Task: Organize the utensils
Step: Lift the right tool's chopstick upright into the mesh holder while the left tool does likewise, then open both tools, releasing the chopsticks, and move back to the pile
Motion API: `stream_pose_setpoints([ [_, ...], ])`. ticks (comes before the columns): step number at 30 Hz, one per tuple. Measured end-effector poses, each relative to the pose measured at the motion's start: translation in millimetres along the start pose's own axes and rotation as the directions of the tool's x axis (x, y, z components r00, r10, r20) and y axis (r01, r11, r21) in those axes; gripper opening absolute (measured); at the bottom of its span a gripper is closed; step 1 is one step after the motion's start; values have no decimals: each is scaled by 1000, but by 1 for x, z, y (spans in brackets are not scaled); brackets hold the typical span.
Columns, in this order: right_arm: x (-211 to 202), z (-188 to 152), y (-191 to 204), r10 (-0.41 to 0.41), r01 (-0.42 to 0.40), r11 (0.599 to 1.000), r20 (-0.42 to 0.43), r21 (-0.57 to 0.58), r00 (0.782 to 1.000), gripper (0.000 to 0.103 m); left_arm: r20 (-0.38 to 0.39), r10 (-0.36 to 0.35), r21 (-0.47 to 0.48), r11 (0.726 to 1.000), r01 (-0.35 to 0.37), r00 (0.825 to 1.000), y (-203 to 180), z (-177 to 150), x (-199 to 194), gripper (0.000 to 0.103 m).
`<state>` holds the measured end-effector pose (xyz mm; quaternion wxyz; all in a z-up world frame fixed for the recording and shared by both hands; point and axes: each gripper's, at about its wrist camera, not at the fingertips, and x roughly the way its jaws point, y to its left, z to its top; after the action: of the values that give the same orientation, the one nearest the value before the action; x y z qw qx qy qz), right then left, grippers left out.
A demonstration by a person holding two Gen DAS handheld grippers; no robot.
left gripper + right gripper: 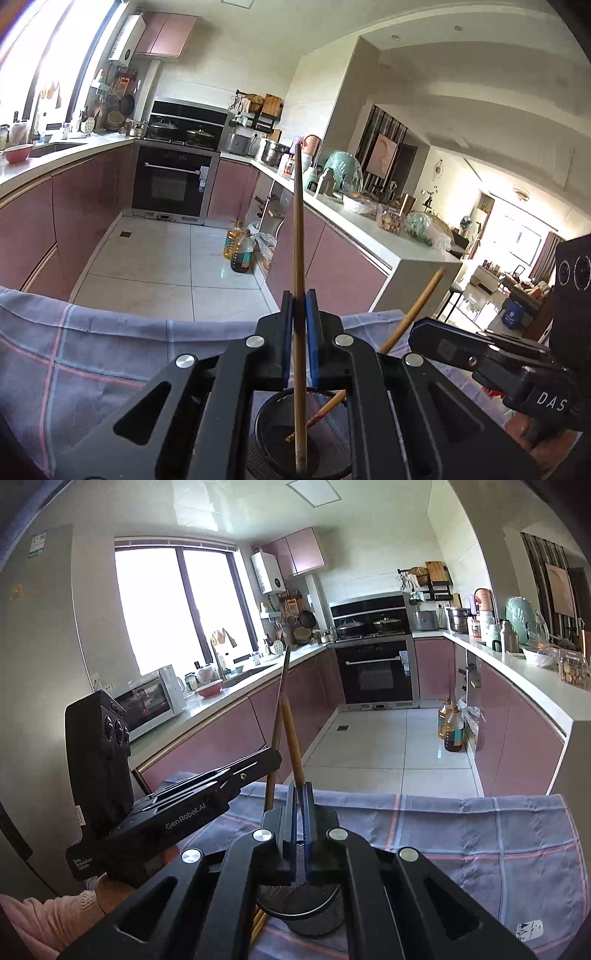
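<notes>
The worktop under me is covered by a lavender-grey checked cloth with pink stripes [92,354], which fills the lower part of both wrist views [480,834]; its far edge runs across the middle of each frame, with the kitchen floor beyond it.

On that cloth stands a round black wire-mesh utensil cup [273,439], at the bottom centre of the left view, directly below my left claw [299,325]. In the right view the same cup [317,919] sits at the bottom centre, under my right claw [300,812].

My left claw is nearly closed, its blue pads pressed against a long brown wooden chopstick [298,229]. The chopstick stands almost upright: its top reaches the centre of the left frame and its lower end rests inside the cup. In the right view this claw [273,755] comes in from the left, level with the chopstick it holds [277,716].

My right claw is also nearly closed, gripping a second brown wooden chopstick [293,738] that leans up and to the left, crossing the first one just above the claw. In the left view the second chopstick [417,306] slants from the cup up toward the right, with its reddish patterned tip [317,417] lying inside the cup, and the right claw [415,328] enters from the lower right beside it.
</notes>
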<state>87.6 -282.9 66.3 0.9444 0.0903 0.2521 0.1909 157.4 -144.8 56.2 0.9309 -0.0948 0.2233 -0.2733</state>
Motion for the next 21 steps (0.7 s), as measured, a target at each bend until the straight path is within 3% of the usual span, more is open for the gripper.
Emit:
stream_pose_setpoints([
  [9,20,-15,-2,-14,16,1000,-72,20,997,2,-110,37,44,999,-32,993,7,-37,15,8],
  [16,21,-26,-7,-47,50,998,-88,40,995,6,-127,66,70,996,-57,990,17,-43,3,9],
  [21,9,-34,-4,-43,46,998,-68,44,997,15,-124,78,56,996,-71,989,27,-35,-24,28],
])
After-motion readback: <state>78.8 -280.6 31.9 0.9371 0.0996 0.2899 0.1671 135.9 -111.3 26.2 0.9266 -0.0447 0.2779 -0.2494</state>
